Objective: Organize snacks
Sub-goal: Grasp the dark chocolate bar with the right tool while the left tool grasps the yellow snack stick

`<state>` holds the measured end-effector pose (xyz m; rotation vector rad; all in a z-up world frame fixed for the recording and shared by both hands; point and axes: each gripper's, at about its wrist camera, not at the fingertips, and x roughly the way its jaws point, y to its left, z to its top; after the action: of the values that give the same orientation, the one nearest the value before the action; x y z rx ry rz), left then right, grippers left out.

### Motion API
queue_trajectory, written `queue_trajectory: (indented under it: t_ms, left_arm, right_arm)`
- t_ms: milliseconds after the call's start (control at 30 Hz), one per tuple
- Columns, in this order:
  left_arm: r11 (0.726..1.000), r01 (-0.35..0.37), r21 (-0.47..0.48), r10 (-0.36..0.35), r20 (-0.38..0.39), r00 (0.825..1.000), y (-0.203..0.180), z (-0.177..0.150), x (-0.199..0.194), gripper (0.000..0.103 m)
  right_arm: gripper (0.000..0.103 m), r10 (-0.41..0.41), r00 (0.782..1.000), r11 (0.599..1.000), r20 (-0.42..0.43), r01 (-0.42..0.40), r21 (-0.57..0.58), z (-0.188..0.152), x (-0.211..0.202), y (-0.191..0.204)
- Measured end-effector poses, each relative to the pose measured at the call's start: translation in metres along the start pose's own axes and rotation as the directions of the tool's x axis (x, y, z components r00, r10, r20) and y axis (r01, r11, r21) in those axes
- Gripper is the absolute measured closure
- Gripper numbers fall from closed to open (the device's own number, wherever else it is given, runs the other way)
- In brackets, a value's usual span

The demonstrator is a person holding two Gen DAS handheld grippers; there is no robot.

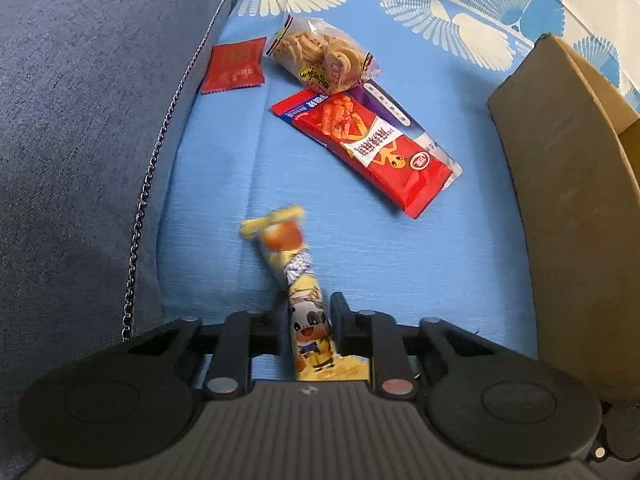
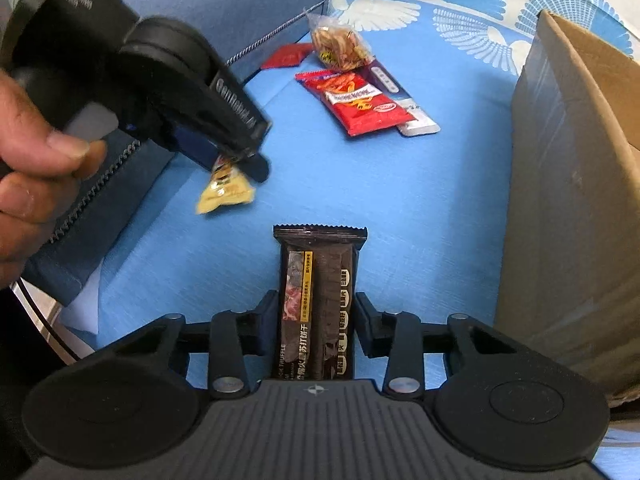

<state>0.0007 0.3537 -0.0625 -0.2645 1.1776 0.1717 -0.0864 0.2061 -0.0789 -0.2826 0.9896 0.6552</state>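
Left wrist view: left tongs (image 1: 310,320) clamped on a yellow cartoon-cow snack stick (image 1: 298,280) above blue fabric (image 1: 400,260); a red snack pack (image 1: 372,148) lies near a cardboard box (image 1: 560,200).

Right wrist view: right tongs (image 2: 316,316) clamped on a dark cracker pack (image 2: 318,300), the box (image 2: 568,220) well to its right.

Blue sheet (image 1: 360,248) underfoot, creased; white fan and wing print (image 1: 460,20) along far edge. Grey-blue cushion (image 1: 80,120) at left, zip (image 1: 152,160) down its seam. Even, soft indoor light.
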Motion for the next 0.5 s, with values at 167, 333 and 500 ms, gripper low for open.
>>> queue_trajectory:
  t_ms: [167,333,500]
  left_arm:
    - [1.000,0.025,0.016,-0.025,-0.004,1.000,-0.0043,-0.0019,-0.0016,0.089]
    - [0.999,0.033,0.029,-0.032,-0.022,0.999,-0.0073,-0.0026,0.0024,0.088]
    - [0.999,0.032,0.042,-0.031,-0.033,0.999,-0.0085,-0.0023,0.0059,0.088]
  right_arm:
    - [0.062,-0.018,1.000,1.000,0.008,0.017,0.023,0.0010,-0.0031,-0.0055]
    - [0.062,-0.024,0.999,0.999,-0.023,0.025,0.034,-0.0020,0.0025,-0.0075]
    - [0.061,-0.026,0.999,0.999,-0.023,0.027,0.032,-0.0015,0.0037,-0.0066]
